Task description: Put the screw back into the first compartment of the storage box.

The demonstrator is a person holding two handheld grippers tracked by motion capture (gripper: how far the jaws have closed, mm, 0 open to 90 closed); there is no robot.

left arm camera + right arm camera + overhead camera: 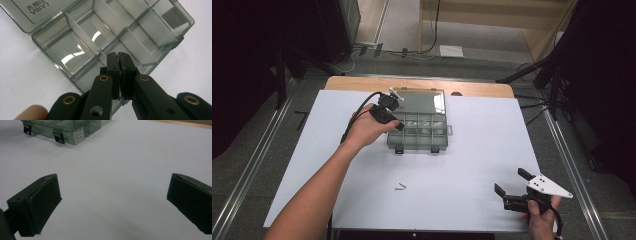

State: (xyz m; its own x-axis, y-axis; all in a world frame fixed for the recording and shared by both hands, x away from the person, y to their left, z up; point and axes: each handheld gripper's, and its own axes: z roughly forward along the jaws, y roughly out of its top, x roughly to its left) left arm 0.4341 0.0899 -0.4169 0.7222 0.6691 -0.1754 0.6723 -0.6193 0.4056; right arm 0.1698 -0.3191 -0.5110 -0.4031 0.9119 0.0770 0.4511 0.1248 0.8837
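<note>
A smoky clear compartment box (419,131) lies open at the table's far middle, its lid (422,101) folded back. My left gripper (400,126) hovers over the box's left compartments. In the left gripper view its jaws (118,55) are pressed together above an empty-looking compartment (75,50), and I see nothing between the pads. My right gripper (510,181) rests near the front right corner of the table, jaws spread wide with nothing between them; in the right gripper view (113,195) they frame bare white table, with the box (62,127) far off at upper left.
Two small screws (400,187) lie on the white table top (472,150) in front of the box. A wooden table edge (482,89) runs behind it. Metal rails and cables line the floor on both sides.
</note>
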